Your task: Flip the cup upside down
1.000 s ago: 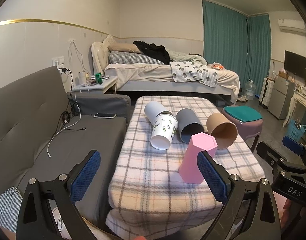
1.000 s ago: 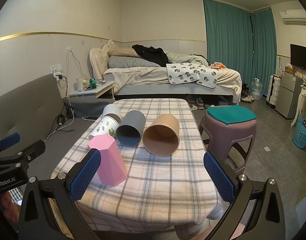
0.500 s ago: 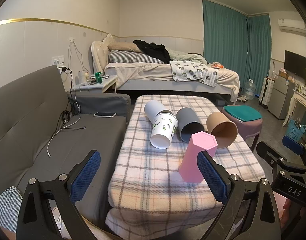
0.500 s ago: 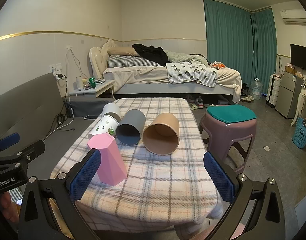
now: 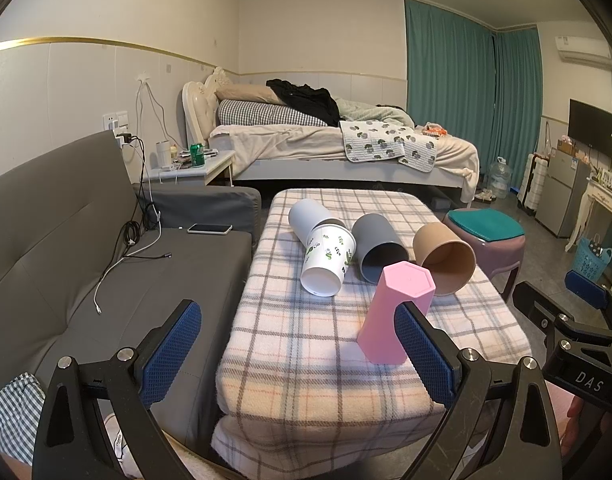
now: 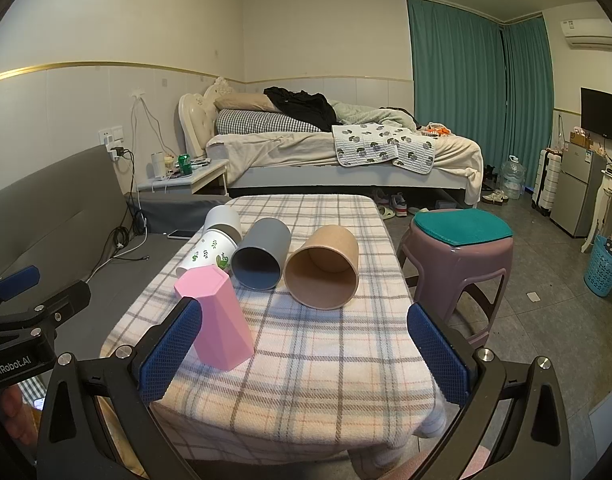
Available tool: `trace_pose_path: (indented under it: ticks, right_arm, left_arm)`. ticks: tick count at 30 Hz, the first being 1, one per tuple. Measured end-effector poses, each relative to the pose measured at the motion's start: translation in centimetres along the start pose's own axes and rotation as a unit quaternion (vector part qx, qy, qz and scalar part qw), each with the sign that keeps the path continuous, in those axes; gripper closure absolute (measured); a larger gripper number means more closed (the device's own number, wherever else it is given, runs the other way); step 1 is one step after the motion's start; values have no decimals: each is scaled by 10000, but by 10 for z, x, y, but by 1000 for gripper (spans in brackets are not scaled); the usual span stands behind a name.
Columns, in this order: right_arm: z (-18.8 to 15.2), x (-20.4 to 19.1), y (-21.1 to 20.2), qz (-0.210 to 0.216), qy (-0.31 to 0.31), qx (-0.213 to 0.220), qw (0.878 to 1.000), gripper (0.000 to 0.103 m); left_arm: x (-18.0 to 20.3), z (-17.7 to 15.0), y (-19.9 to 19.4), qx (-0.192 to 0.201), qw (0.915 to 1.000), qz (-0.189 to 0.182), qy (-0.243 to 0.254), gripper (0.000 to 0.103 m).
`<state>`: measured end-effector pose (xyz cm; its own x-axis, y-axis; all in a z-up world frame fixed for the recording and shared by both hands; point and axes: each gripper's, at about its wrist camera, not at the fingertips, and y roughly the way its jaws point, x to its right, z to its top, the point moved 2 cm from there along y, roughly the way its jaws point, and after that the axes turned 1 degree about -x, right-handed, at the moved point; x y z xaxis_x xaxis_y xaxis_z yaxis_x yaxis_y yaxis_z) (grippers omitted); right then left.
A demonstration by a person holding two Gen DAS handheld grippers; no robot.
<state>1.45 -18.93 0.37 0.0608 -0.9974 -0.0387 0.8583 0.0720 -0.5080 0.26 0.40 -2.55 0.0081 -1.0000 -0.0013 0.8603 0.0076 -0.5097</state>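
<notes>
A pink hexagonal cup [image 5: 394, 312] [image 6: 215, 320] stands upside down near the front of the plaid-covered table [image 5: 306, 344] [image 6: 326, 360]. Behind it several cups lie on their sides: a leaf-print white cup [image 5: 326, 258] [image 6: 209, 254], a plain white cup [image 5: 306, 216] [image 6: 222, 220], a grey cup [image 5: 378, 252] [image 6: 261, 258] and a brown paper cup [image 5: 446, 258] [image 6: 324, 270]. My left gripper [image 5: 297, 356] is open and empty, short of the table's front edge. My right gripper [image 6: 303, 354] is open and empty, held short of the cups; its left pad stands in front of the pink cup.
A grey sofa [image 5: 65, 248] with cables and a phone [image 5: 209, 229] runs along the left. A purple stool [image 6: 458, 256] with a teal cushion stands right of the table. A bed [image 6: 346, 156], a bedside table [image 5: 189, 166] and a blue basket [image 6: 606, 264] lie beyond.
Both views have shifted very slightly; the cups have not moved and both grippers stay open.
</notes>
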Motion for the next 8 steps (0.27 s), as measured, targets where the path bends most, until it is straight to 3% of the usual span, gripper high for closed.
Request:
trace_pose_path:
  ticks: [8]
  right_arm:
    - [0, 0, -1, -4, -4, -2, 10000, 0]
  left_arm:
    - [1, -3, 1, 26, 10000, -40, 26, 3]
